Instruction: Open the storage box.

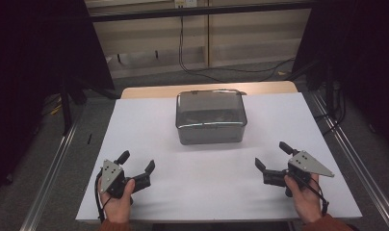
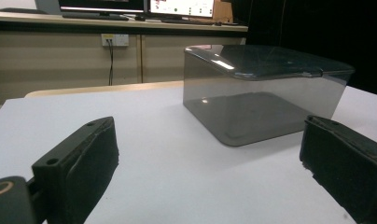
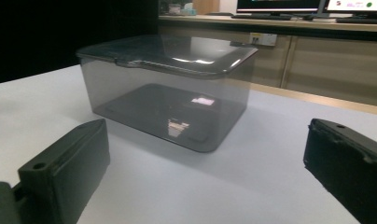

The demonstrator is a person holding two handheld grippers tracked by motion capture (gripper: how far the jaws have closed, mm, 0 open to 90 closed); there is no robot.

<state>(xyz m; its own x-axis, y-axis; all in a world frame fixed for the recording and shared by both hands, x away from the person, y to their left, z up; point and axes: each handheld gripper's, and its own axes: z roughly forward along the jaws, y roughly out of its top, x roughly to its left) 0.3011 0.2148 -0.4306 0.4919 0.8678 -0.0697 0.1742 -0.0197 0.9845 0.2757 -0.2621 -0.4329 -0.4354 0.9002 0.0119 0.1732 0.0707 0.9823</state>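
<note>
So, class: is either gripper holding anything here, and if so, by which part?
Nothing is held. The left gripper and right gripper are both open, apart from the lidded grey box.

My worktable (image 1: 135,144), topped white, stands on grey carpet (image 1: 149,79). Beyond it runs a beige cabinet wall (image 1: 240,33) with hanging black cables (image 1: 180,43), a wall socket (image 2: 115,39), and lit monitors (image 2: 179,7) above; dark curtains (image 1: 33,53) flank both sides.

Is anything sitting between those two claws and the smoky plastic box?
Nothing visible. Bare white table lies between the lidded grey box and both the left gripper and right gripper, whose fingers are spread open.
</note>
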